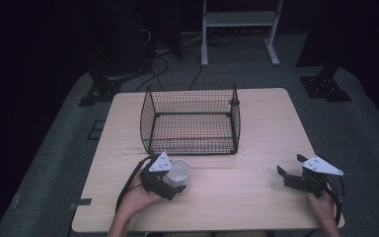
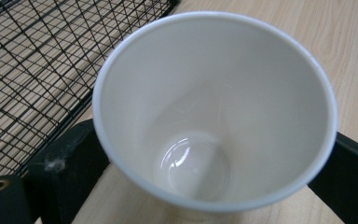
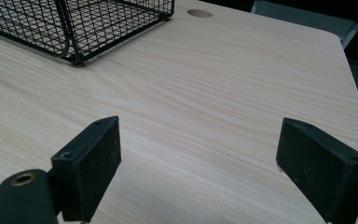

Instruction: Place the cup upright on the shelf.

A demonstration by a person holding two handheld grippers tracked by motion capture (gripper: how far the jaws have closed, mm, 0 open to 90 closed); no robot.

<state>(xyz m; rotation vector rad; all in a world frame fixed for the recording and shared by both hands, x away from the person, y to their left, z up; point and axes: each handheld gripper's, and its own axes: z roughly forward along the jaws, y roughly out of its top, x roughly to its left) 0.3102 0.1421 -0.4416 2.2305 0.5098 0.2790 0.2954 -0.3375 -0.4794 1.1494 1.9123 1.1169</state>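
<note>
Left gripper view: left hand-held gripper (image 2: 205,186) jaws flanked the cup (image 2: 214,107), near the basket (image 1: 190,121), contact unclear. Cup looked light, thin, crushable; grip gently mid-wall. Right hand-held gripper (image 3: 200,172) spread, empty.

The high view is dim and soft, the room almost black from nine round to three o'clock; light seems to fall from above onto the desk (image 1: 256,143). Both tool views are brighter. The white cup (image 2: 214,107) shows small glints at six o'clock.
</note>
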